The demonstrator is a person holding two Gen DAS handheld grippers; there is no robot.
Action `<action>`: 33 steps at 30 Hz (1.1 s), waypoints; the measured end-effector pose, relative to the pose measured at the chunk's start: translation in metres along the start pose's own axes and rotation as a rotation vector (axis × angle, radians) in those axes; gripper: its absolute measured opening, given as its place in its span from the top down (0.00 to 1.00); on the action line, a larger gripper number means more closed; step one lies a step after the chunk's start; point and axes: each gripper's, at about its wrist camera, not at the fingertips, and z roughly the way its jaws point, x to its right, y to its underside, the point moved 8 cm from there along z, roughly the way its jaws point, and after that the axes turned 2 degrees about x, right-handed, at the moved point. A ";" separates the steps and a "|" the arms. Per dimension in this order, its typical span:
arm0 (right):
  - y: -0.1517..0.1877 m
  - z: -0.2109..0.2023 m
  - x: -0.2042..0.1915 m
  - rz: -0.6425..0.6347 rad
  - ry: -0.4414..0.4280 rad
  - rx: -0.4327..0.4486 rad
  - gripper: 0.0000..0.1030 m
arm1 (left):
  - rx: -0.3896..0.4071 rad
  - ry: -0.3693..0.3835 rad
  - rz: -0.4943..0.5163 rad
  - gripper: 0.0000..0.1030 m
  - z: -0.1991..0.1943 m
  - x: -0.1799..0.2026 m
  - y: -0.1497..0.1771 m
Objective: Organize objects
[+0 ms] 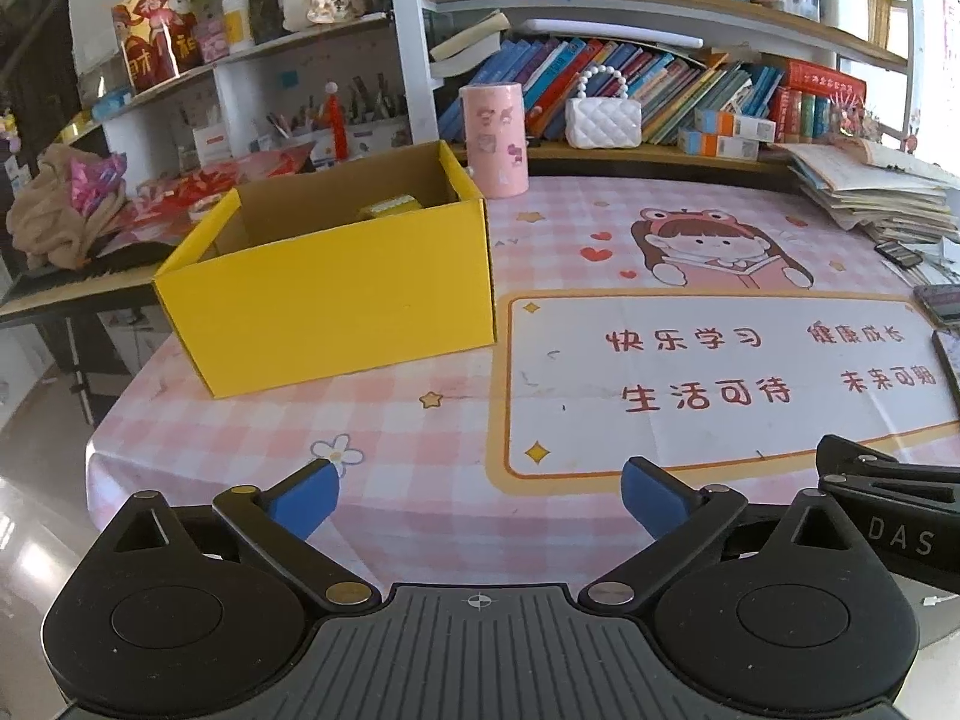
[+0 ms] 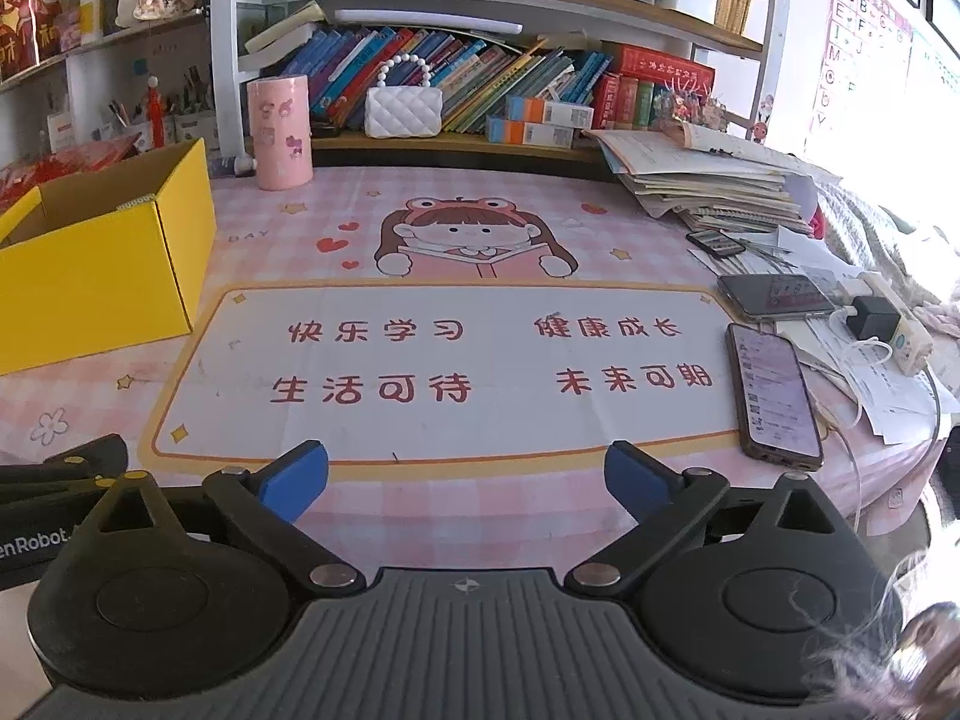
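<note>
Both our left gripper (image 1: pixel 480 501) and right gripper (image 2: pixel 466 483) hang wide and empty over the desk's (image 2: pixel 480 498) near edge, so reaching for the yellow box (image 1: pixel 336 294) at its left edge, we risk shoving it off.

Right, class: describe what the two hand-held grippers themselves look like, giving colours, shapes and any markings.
The left hand-held gripper and the right hand-held gripper look alike: black jointed links with silver pivot pins, blue finger pads, round black discs on both sides, and a ribbed grey base with a small crosshair mark. White lettering marks their sides.
</note>
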 end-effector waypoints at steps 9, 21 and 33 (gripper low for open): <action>0.003 0.000 0.000 -0.009 0.017 -0.009 0.02 | -0.011 -0.020 -0.011 0.01 -0.003 -0.002 0.004; 0.004 -0.001 -0.001 -0.006 0.021 -0.015 0.02 | -0.022 -0.028 -0.027 0.01 -0.004 -0.005 0.008; 0.003 -0.002 0.001 -0.015 0.028 -0.007 0.02 | -0.030 -0.027 -0.033 0.01 -0.003 -0.004 0.008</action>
